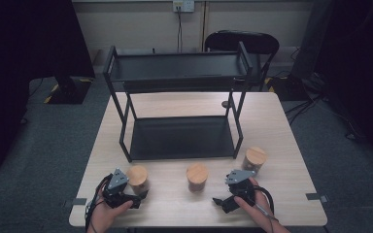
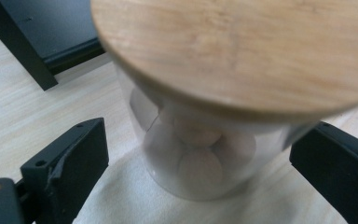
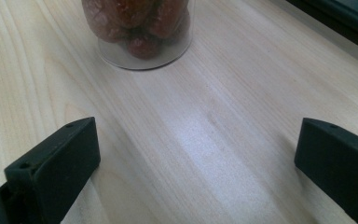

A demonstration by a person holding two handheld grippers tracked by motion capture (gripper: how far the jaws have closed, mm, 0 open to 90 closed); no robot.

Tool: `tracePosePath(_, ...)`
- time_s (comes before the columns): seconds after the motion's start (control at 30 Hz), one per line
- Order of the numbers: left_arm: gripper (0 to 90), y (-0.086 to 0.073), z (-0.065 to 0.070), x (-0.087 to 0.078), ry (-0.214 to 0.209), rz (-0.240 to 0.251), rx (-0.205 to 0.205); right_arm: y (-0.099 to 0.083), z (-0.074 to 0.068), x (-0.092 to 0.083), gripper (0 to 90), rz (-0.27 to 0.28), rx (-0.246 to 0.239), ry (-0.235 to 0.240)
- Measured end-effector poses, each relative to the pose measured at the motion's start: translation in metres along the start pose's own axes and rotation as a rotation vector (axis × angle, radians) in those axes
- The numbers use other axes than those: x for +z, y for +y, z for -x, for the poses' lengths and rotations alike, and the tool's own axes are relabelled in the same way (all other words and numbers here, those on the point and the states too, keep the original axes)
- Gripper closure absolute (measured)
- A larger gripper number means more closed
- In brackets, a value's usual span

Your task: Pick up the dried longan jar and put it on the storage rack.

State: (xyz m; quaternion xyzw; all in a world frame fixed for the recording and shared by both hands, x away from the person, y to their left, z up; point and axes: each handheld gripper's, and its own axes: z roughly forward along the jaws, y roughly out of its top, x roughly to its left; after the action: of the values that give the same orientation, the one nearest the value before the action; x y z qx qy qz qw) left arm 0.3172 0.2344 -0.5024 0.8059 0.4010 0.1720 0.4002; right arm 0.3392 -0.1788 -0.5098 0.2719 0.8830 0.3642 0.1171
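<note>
On a pale wooden table (image 1: 281, 145) over grey carpet, a black rack (image 1: 177, 104) stands at 12 o'clock. The left gripper (image 2: 198, 154) straddles the left jar (image 2: 200, 116), jaws apart; the right gripper (image 3: 196, 158) gapes over bare wood.

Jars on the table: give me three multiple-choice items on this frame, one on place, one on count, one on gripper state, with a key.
1. Where is the left jar?
A. On the rack's top shelf
B. On the table between the left gripper's jaws
C. On the floor

2. How many wooden-lidded jars stand on the table?
A. Two
B. Three
C. Five

3. How does the right gripper stand?
A. Open over bare table
B. Shut on a jar
C. Clamped on the rack

Key: 1 B, the left gripper view shows its jaws flanking it, not pressing; 2 B, high view; 3 A, nothing lies between its jaws.
</note>
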Motion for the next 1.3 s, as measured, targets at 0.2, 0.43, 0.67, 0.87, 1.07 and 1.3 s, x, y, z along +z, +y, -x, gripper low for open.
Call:
tracePosePath(0.2, 7.1, 0.003, 0.001, 0.003, -0.002, 0.009, 0.000, 0.000, 0.000, 0.000, 0.0, 0.000, 0.000, -0.001)
tracePosePath(0.43, 11.9, 0.007, 0.001, 0.005, -0.005, 0.038, -0.002, 0.000, -0.001, 0.000, 0.0, 0.000, 0.005, -0.005)
tracePosePath(0.67, 15.0, 0.008, 0.003, 0.010, -0.005, 0.037, 0.006, 0.000, -0.001, 0.000, 0.0, 0.000, 0.006, -0.005)
tracePosePath(0.87, 20.1, 0.009, 0.004, 0.011, 0.006, 0.042, 0.017, 0.000, -0.001, 0.000, 0.0, 0.000, 0.006, -0.005)
tracePosePath(1.07, 25.5, 0.011, 0.005, 0.011, 0.025, 0.041, 0.019, 0.000, -0.001, 0.000, 0.0, 0.000, 0.006, -0.005)
tracePosePath(1.3, 26.0, 0.014, 0.008, 0.012, 0.042, 0.028, 0.029, 0.000, -0.001, 0.000, 0.0, 0.000, 0.006, -0.005)
